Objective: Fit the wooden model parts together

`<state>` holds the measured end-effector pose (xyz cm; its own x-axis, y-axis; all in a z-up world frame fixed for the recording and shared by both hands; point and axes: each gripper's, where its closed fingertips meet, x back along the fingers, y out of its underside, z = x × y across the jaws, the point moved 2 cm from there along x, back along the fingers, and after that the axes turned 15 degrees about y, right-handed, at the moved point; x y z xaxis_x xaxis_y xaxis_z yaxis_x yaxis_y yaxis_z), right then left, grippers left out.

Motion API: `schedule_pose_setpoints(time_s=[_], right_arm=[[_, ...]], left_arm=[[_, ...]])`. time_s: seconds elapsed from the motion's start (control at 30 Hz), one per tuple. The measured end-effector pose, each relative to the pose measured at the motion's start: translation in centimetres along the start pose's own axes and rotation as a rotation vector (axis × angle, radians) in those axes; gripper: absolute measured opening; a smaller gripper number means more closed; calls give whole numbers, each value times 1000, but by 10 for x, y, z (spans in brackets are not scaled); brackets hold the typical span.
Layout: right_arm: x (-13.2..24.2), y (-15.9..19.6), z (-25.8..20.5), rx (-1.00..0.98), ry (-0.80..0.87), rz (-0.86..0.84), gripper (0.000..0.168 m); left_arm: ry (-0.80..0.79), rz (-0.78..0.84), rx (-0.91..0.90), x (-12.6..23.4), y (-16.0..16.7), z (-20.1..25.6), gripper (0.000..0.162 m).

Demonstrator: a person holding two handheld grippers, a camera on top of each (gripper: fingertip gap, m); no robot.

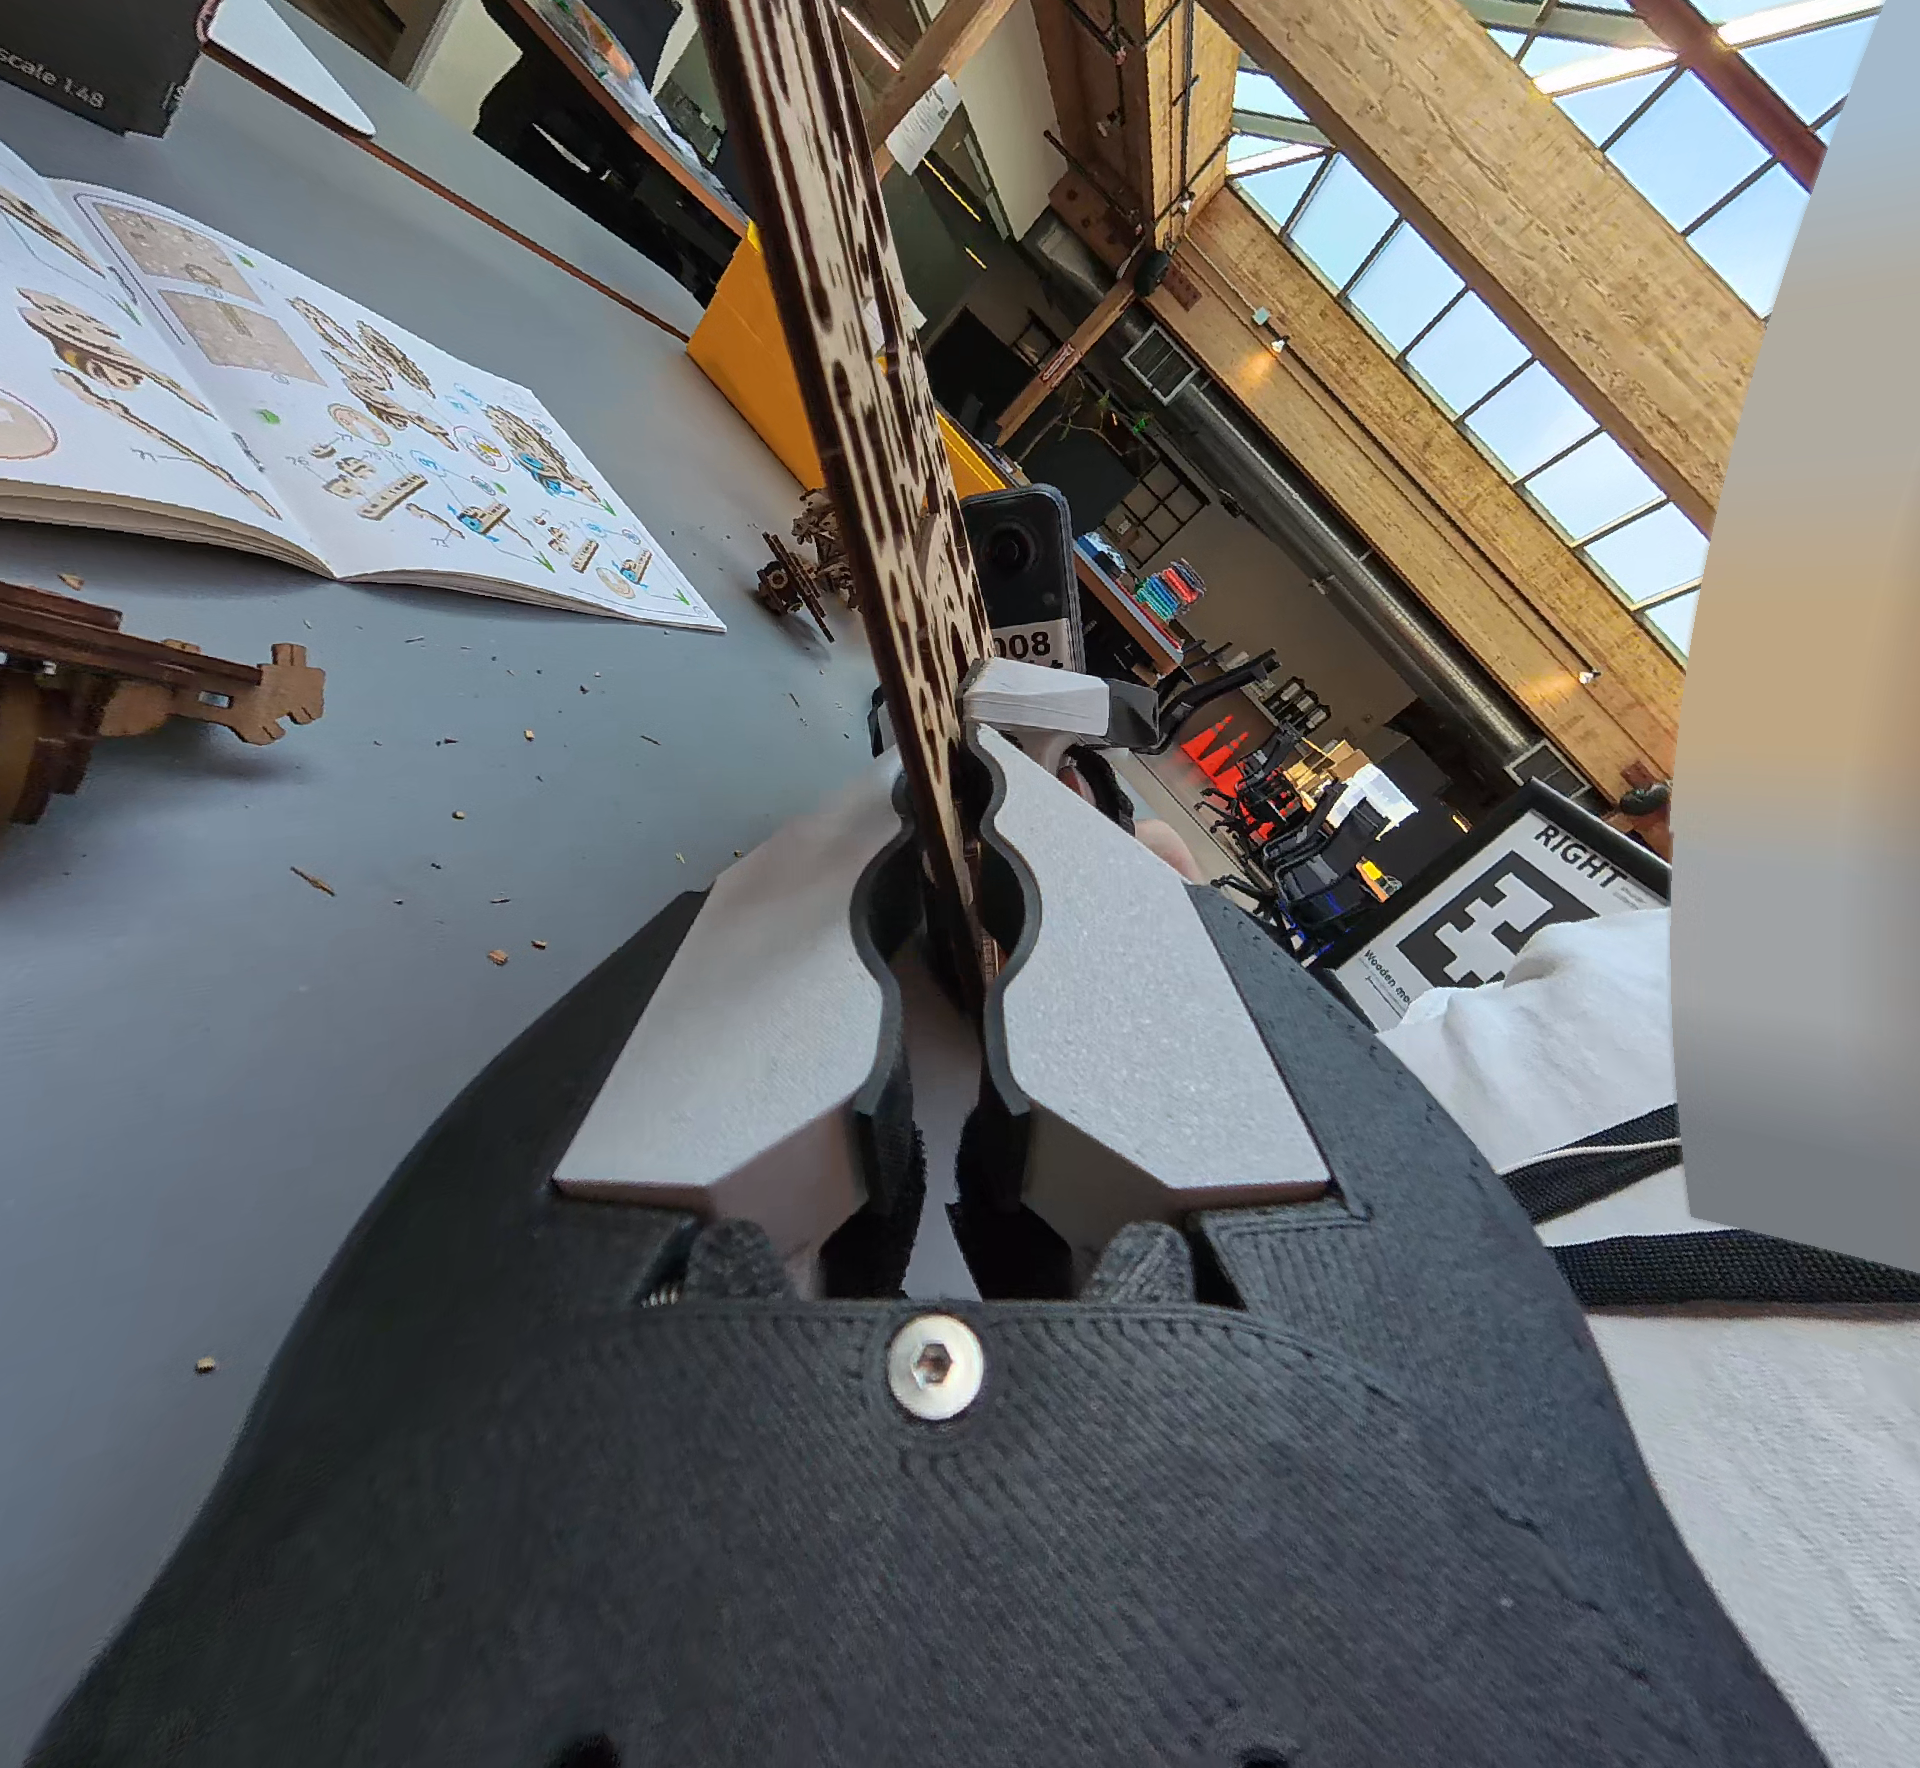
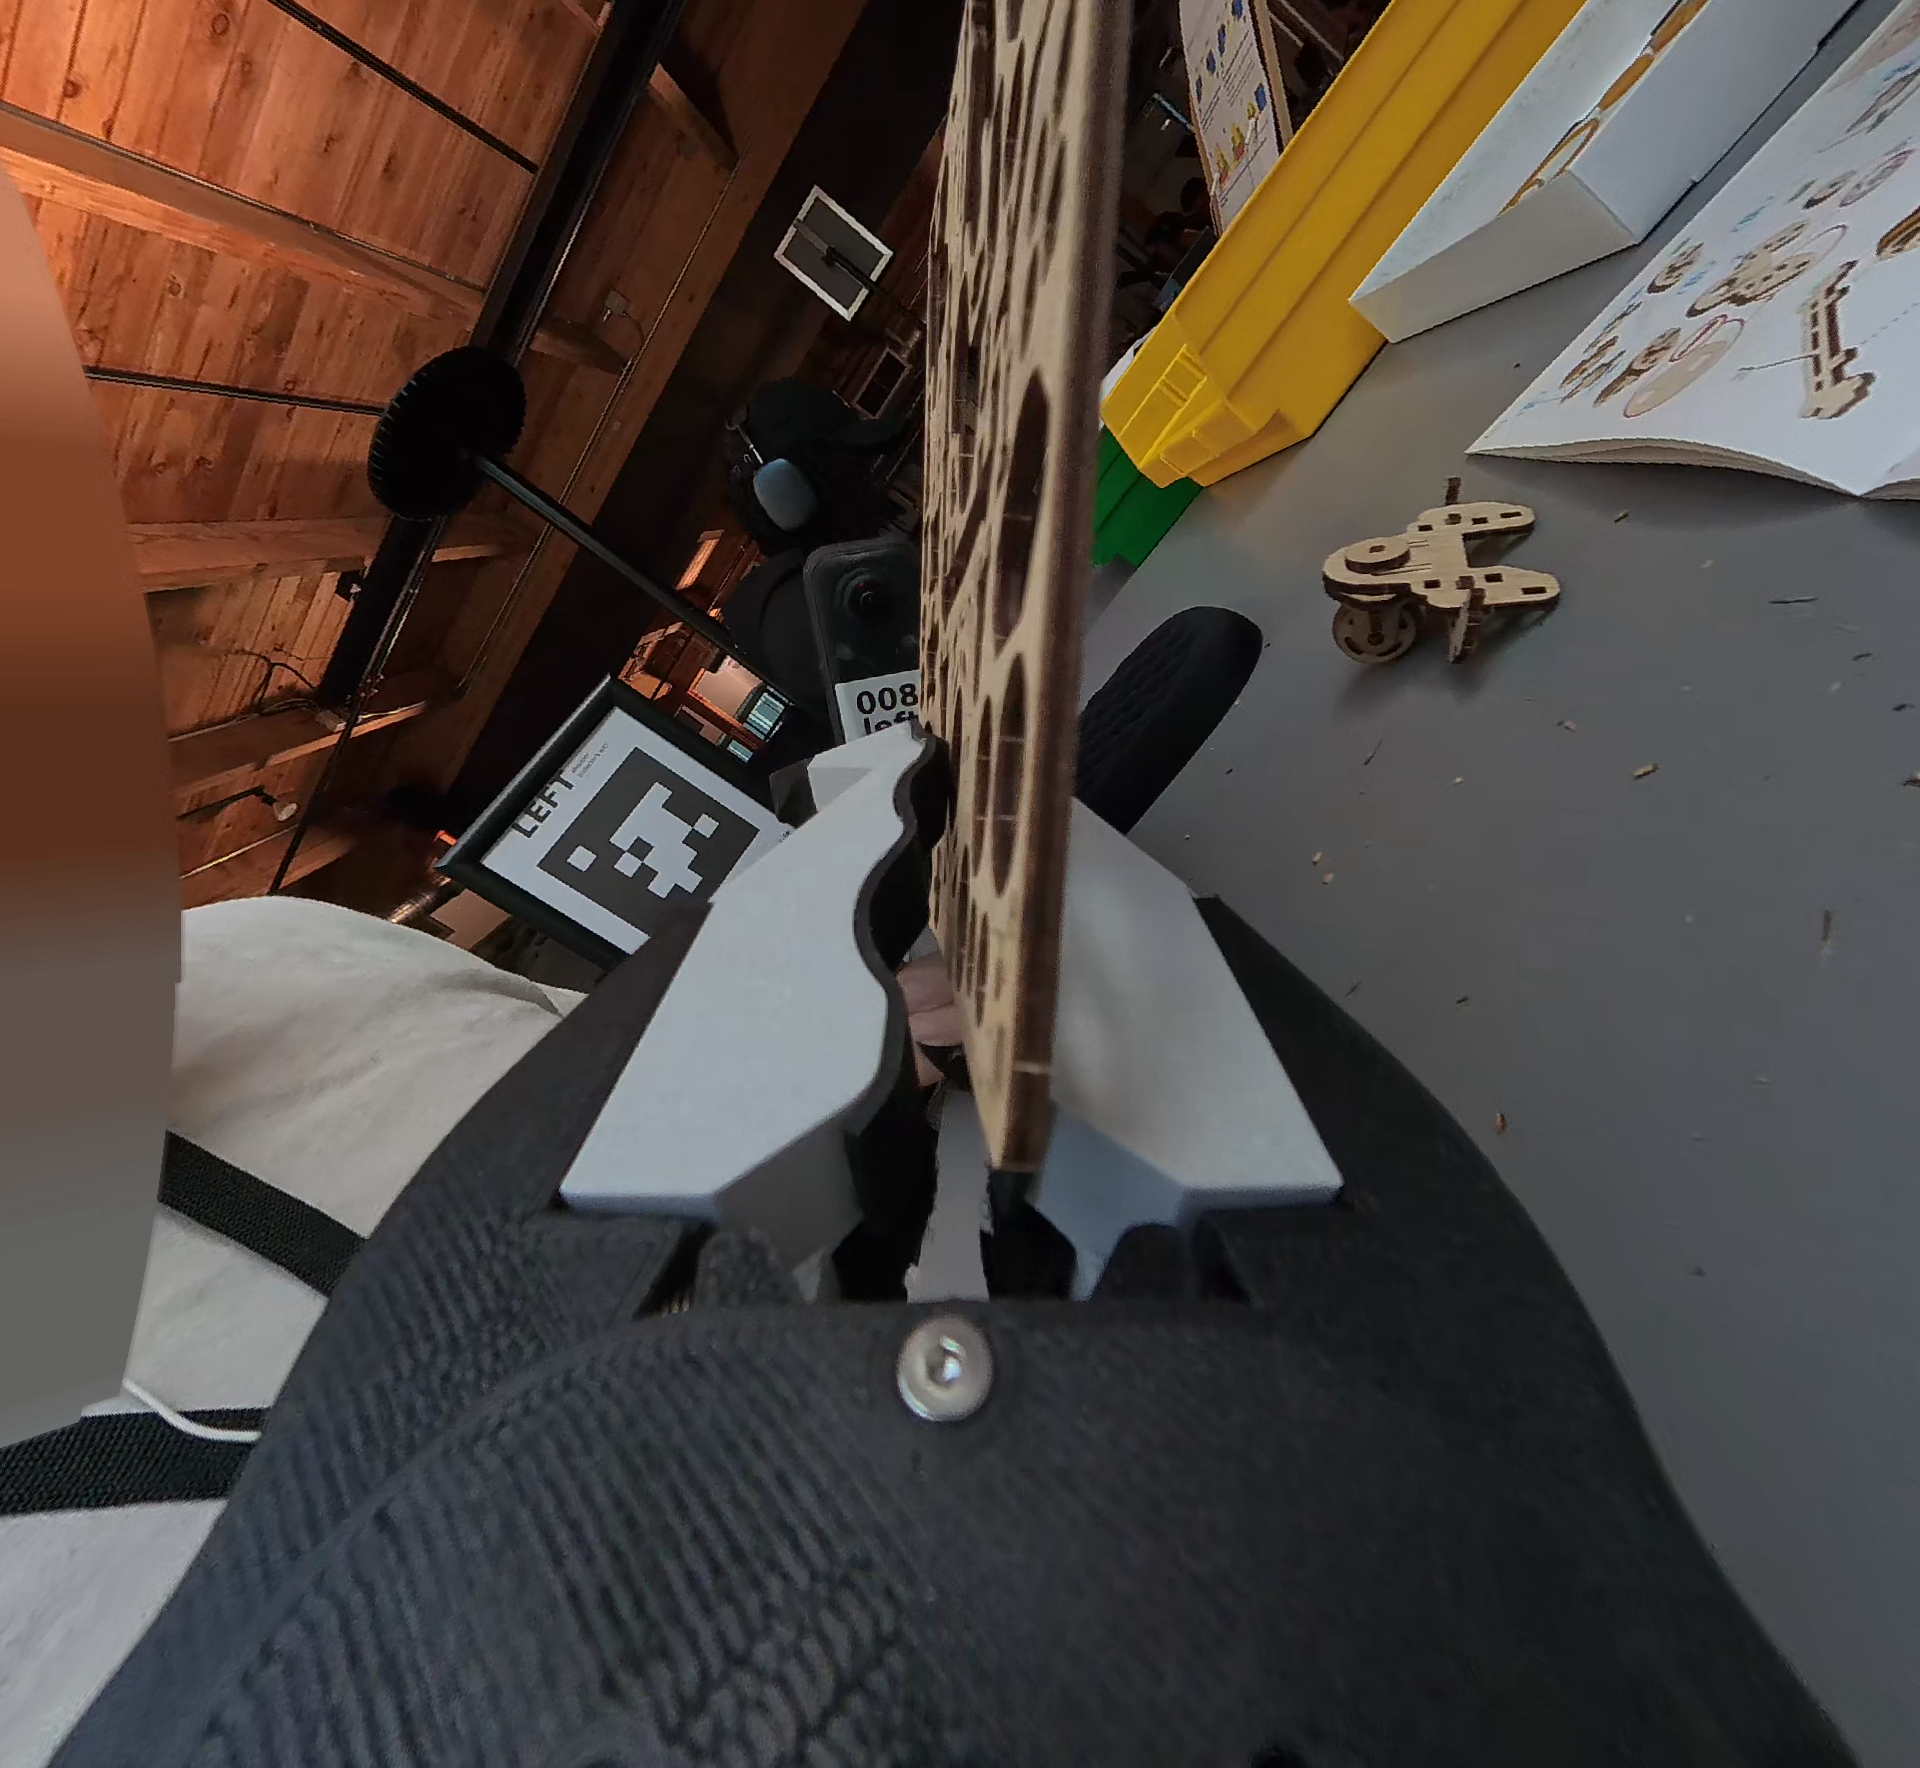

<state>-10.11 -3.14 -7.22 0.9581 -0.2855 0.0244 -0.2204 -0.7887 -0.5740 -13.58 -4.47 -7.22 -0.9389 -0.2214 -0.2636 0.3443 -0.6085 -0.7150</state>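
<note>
While the thin laser-cut wooden parts sheet [image 1: 831, 347] stands edge-on above the grey table [image 1: 364, 1043], both claws clamp it.
Left gripper [image 1: 951, 783] and right gripper [image 2: 997, 845] pinch opposite edges; small wooden wheeled assembly [image 2: 1439, 580] lies well apart.

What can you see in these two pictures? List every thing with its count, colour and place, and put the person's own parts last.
wooden parts sheet: one, pale with dark cut-outs, held on edge between both tongs
instruction booklet: one, white, open on the table
small wooden assembly: one, tan, beside the booklet
larger wooden assembly: one, brown, left edge of the table
yellow bin: one, at the table's far edge
table: grey, strewn with wood chips
left tongs: shut on the sheet
right tongs: shut on the sheet
</note>
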Motion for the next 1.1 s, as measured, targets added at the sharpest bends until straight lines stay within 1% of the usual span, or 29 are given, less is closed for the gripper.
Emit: schedule_pose_setpoints(time_s=[0.07, 0.2, 0.27, 0.3, 0.37, 0.4, 0.47, 0.5, 0.57, 0.63, 0.97, 1.03, 1.1], right_arm=[[-1, 0, 0, 6, 8, 1, 1], [1, 1, -2, -15, -34, -25, 1], [-1, 7, -3, -3, -28, -64, 1], [-4, 12, -4, 27, -21, -88, 1], [-7, 17, -6, 79, 1, -105, 1], [-7, 17, -6, 85, 6, -97, 1], [-5, 15, -6, 63, -11, -92, 2], [-4, 14, -6, 61, -10, -84, 2], [-3, 12, -6, 54, -13, -71, 1], [-2, 10, -5, 37, -19, -64, 1], [-3, 9, -3, 6, -26, -71, 2], [-1, 5, -3, -10, -34, -44, 6], [1, -1, 0, -43, -31, -7, 2]], left_arm=[[-5, 3, 1, 0, 0, -1, 0], [61, 1, 48, 0, -1, 1, 2], [75, 49, 49, 2, -10, 1, 22], [52, 46, 37, 3, -12, -2, 21], [37, -16, 7, 0, -10, -4, 6], [48, -28, 1, -1, -10, -2, 2], [55, -30, 6, -3, -11, -1, 2], [62, -20, 16, -3, -11, 0, 5], [79, -11, 40, -2, -11, 0, 1], [92, -13, 52, -2, -10, 0, 2], [73, -70, 29, -2, -9, -3, 1], [72, -76, 22, -3, -8, -2, 0], [65, -78, 7, -4, -6, -3, 0]])
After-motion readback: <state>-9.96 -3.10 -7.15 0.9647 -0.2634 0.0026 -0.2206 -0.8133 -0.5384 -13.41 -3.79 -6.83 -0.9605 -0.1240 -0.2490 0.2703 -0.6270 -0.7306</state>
